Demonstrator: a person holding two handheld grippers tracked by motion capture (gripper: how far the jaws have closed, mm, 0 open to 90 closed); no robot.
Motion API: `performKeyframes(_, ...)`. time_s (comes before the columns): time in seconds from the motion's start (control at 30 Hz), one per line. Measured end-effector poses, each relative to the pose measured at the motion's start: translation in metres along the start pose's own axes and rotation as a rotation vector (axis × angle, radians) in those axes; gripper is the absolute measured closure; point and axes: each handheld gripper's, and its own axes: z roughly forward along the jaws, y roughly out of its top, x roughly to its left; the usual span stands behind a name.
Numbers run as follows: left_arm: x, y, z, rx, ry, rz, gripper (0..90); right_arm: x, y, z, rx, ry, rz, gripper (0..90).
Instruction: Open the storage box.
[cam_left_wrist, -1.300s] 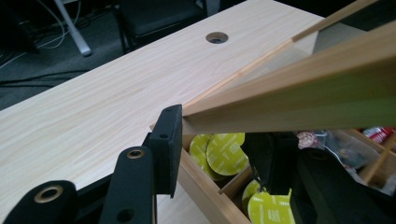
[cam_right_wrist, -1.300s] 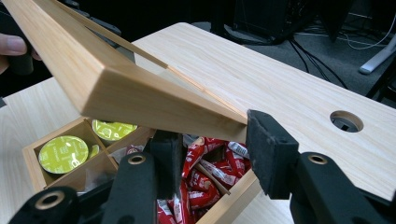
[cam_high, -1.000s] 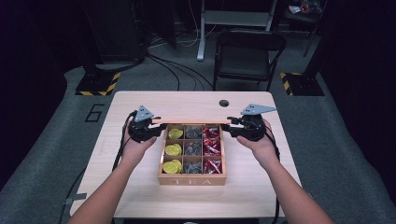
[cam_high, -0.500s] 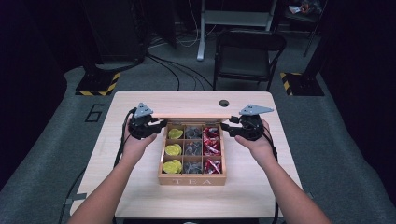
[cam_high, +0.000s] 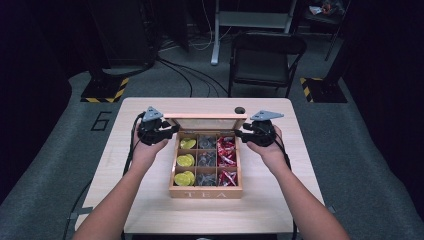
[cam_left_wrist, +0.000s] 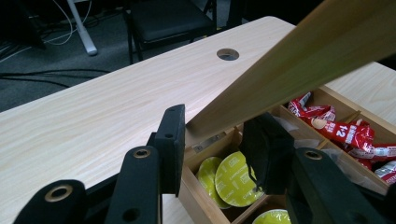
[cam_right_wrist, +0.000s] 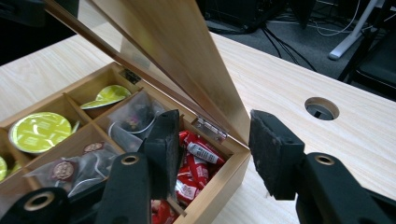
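Note:
A wooden tea box (cam_high: 205, 192) sits mid-table with its hinged lid (cam_high: 205, 116) raised. Its compartments hold yellow capsules (cam_high: 184, 161), grey tea bags (cam_high: 206, 160) and red packets (cam_high: 226, 150). My left gripper (cam_high: 172, 130) is at the lid's left end. In the left gripper view the lid (cam_left_wrist: 303, 60) fills the gap between the pads, so my left gripper (cam_left_wrist: 215, 135) is shut on it. My right gripper (cam_high: 239, 134) is at the lid's right end. Its jaws have just been closing. The lid's edge (cam_right_wrist: 187, 51) lies between them, with a gap at the pads.
A round cable hole (cam_high: 239, 110) lies in the table (cam_high: 280, 200) just behind the box. A black chair (cam_high: 262, 57) stands beyond the far edge, with cables on the floor. Bare tabletop lies on both sides of the box and in front of it.
The lid's top edge now stands higher and shows as a wider strip. My right gripper has shifted left toward the box and slightly down. The left gripper has hardly moved.

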Motion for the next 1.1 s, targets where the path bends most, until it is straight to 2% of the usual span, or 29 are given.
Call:
performKeyframes(0.17, 0.002, 0.002, 0.001, 0.003, -0.001, -0.001, 60.2, -0.002, 0.000, 0.008, -0.001, -0.018, -0.019, 57.3)
performKeyframes(0.4, 0.003, 0.004, 0.003, -0.002, -0.001, -0.010, 60.5, -0.004, 0.000, 0.015, 0.002, -0.037, -0.010, 57.4)
performKeyframes(0.53, 0.005, 0.006, 0.003, 0.007, -0.002, -0.001, 60.7, -0.006, -0.001, 0.018, 0.011, -0.042, -0.001, 59.3)
performKeyframes(0.77, 0.006, 0.007, 0.003, 0.007, 0.000, -0.001, 60.8, -0.008, 0.000, 0.023, 0.008, -0.037, -0.003, 60.5)
performKeyframes(0.93, 0.007, 0.008, 0.004, 0.014, -0.002, 0.001, 60.9, -0.007, 0.001, 0.024, 0.008, -0.051, -0.021, 61.6)
performKeyframes(1.1, 0.007, 0.009, 0.005, 0.001, 0.004, -0.009, 61.1, -0.007, 0.002, 0.025, 0.001, -0.056, -0.039, 62.4)
